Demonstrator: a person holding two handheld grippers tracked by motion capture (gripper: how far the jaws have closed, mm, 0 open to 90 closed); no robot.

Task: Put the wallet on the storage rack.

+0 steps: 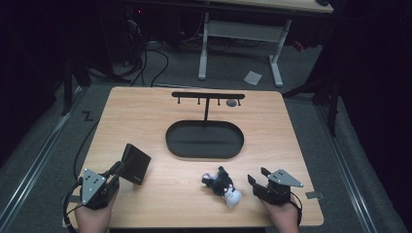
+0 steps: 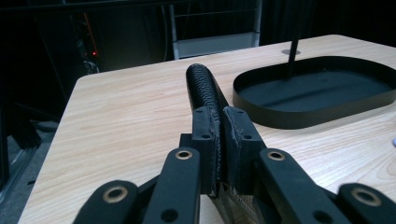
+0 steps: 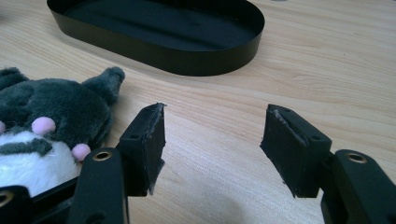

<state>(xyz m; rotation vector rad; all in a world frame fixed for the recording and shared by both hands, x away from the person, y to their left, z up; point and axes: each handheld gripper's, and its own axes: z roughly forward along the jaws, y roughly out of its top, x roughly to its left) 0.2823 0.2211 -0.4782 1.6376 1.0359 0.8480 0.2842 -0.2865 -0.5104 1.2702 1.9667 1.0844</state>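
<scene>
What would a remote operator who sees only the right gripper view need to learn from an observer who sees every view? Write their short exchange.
Operator: My claw is open beside a plush toy. What is the left claw doing?
Observer: The left claw is shut on a flat black wallet.
Operator: I see an oval black tray. Does anything rise from it?
Observer: Yes, a thin post carries a crossbar with hooks.
Operator: Does anything hang there?
Observer: In the high view the hooks look bare.
</scene>
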